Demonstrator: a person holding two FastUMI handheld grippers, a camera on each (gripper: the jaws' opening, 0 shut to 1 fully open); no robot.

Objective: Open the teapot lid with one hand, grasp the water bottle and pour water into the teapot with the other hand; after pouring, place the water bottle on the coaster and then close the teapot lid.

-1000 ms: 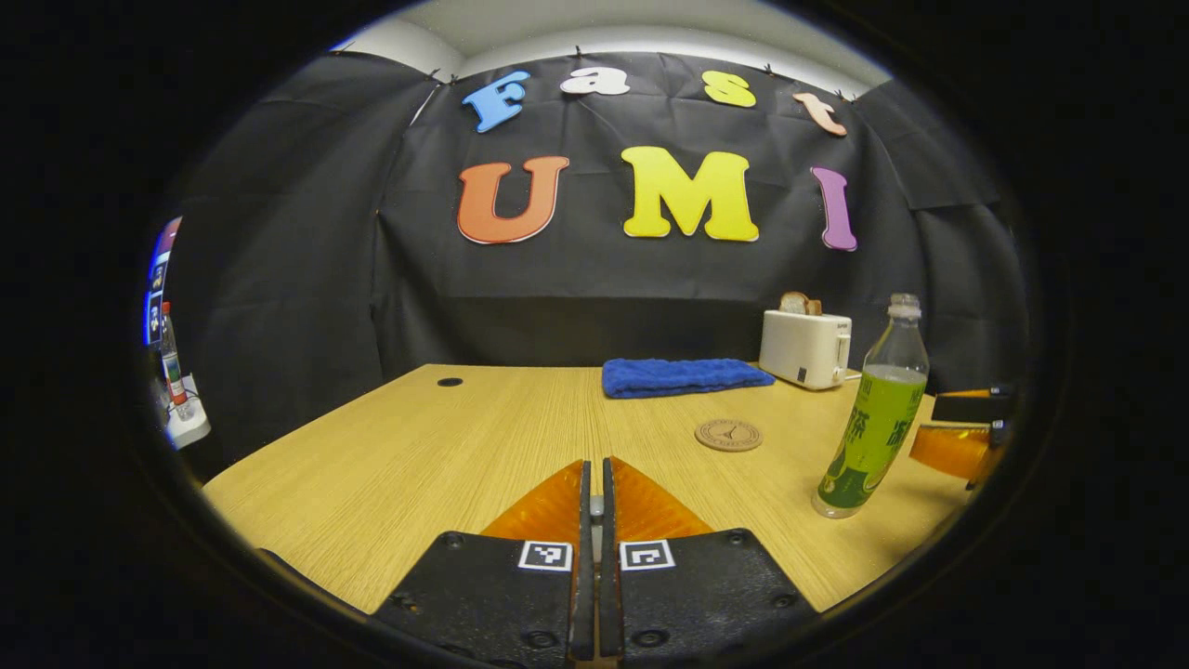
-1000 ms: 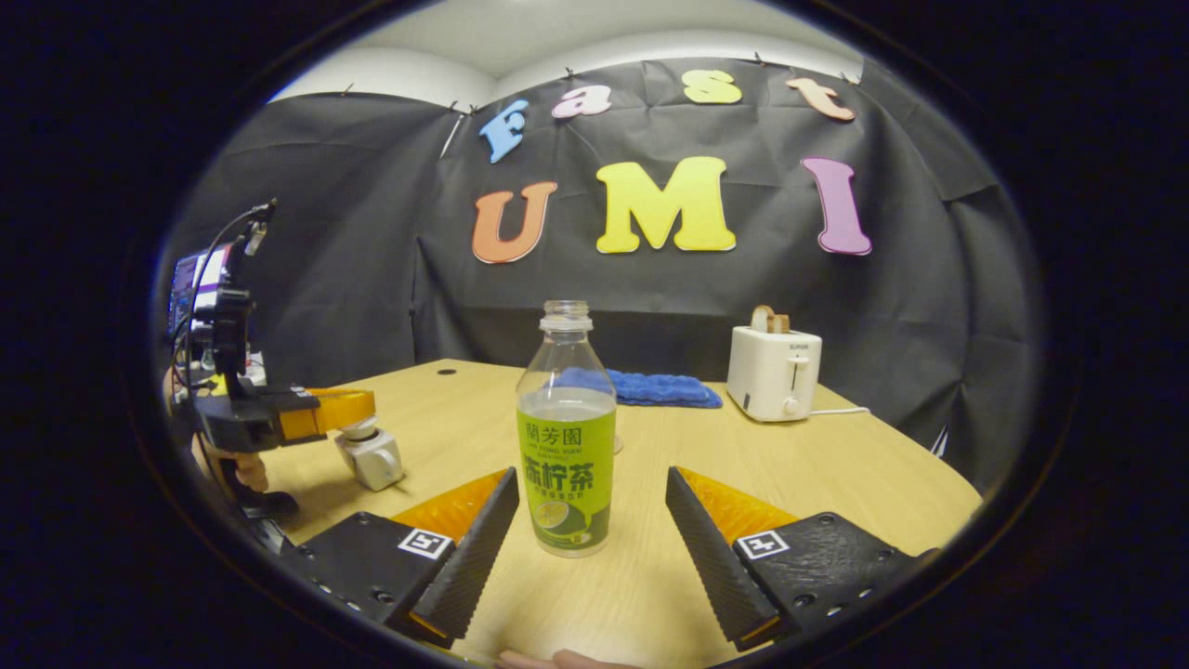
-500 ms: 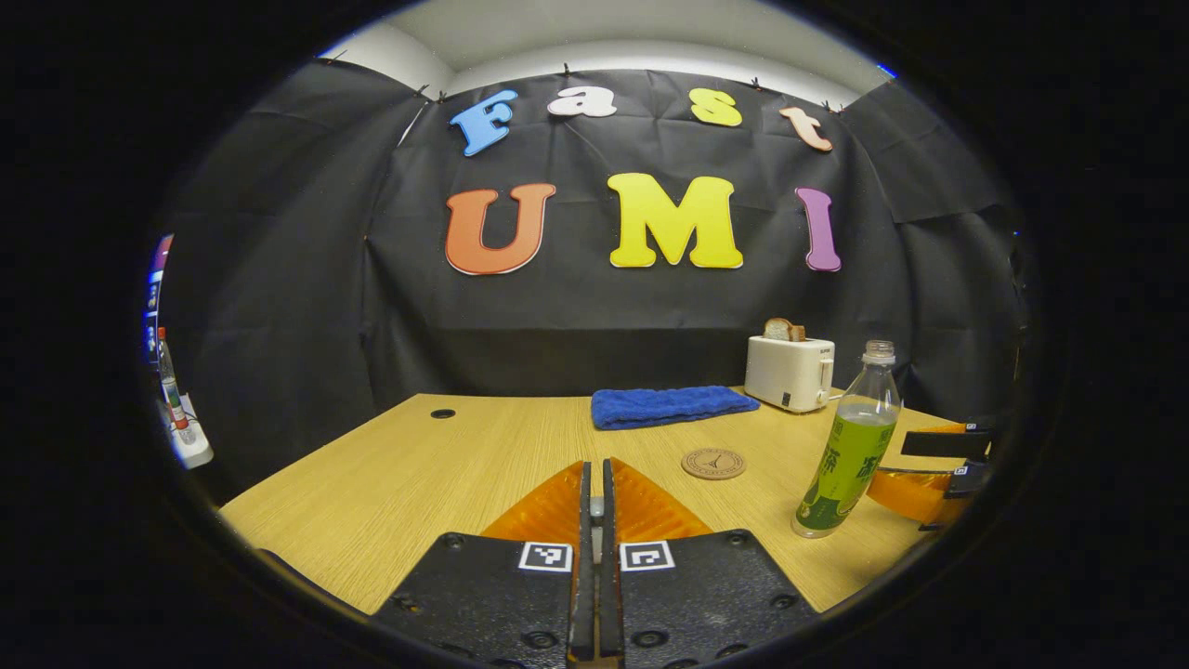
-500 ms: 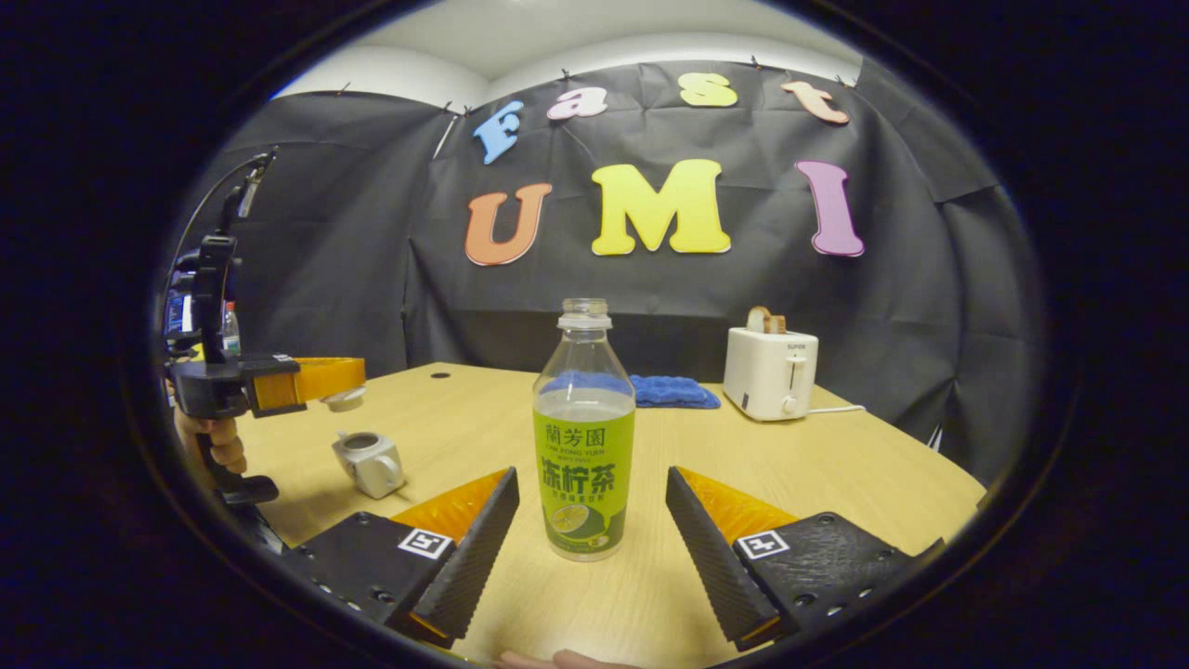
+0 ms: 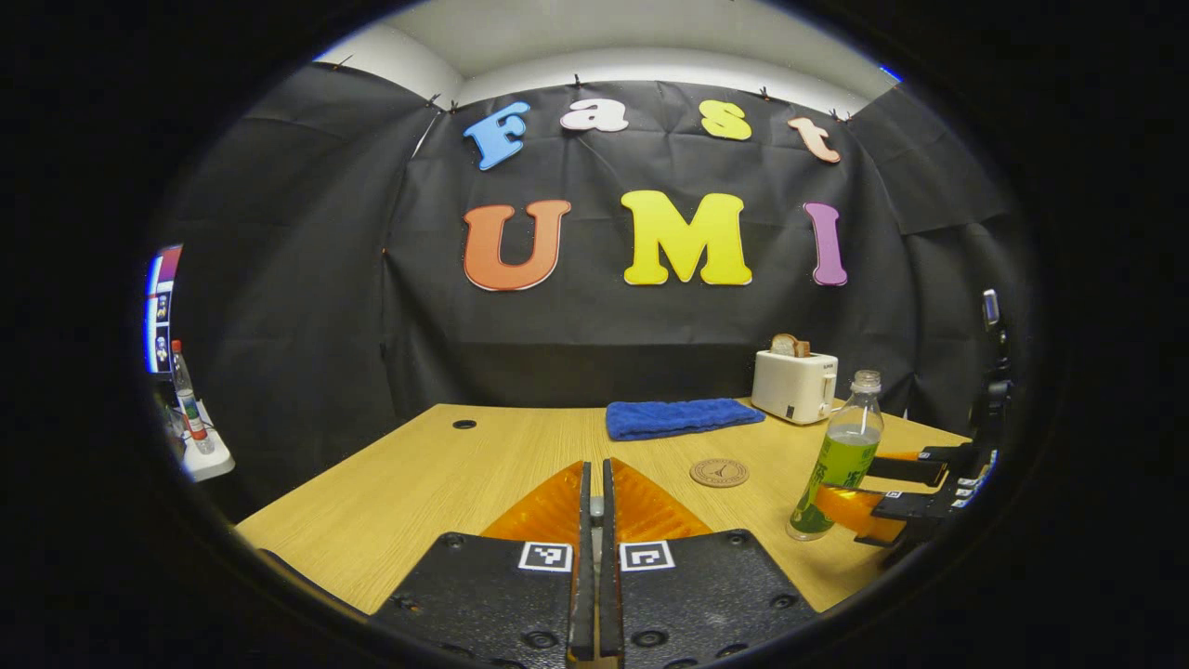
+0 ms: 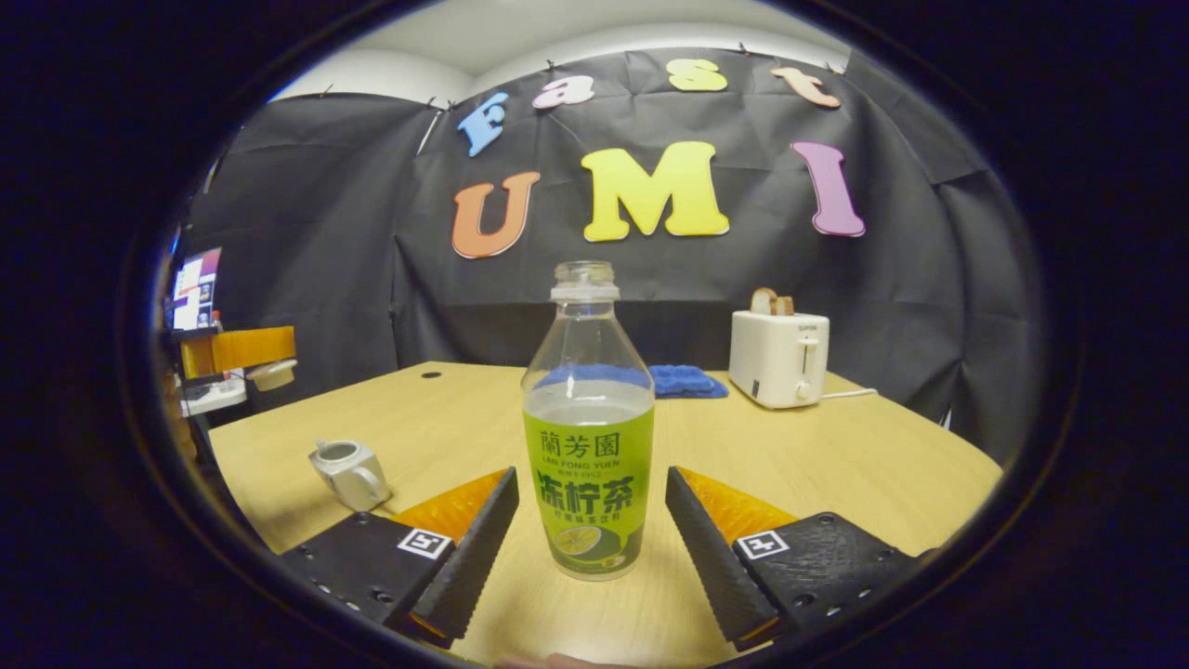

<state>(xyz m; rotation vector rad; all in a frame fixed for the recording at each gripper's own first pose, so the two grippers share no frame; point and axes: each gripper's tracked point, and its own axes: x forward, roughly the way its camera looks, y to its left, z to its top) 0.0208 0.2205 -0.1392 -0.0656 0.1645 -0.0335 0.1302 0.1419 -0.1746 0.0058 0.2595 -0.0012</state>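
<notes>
Between the right gripper (image 6: pixel 590 520) fingers — spread wide, not yet touching — stands the water bottle (image 6: pixel 588 437), upright, uncapped, dead ahead on the tabletop (image 6: pixel 836 465). Off to the left sits the teapot (image 6: pixel 349 472), lid off. Left gripper (image 5: pixel 594 520) fingers are clamped on the lid (image 6: pixel 272 373), held high. Coaster (image 5: pixel 719 472) lies beyond, past the bottle. Teapot water level unreadable.

left gripper view: left of the water bottle (image 5: pixel 834 456), well back, facing the booth wall.
right gripper view: close behind the water bottle (image 6: pixel 587 427), facing the wall.
shared: bottle, toaster (image 5: pixel 792 385), blue towel (image 5: pixel 681 416).
</notes>
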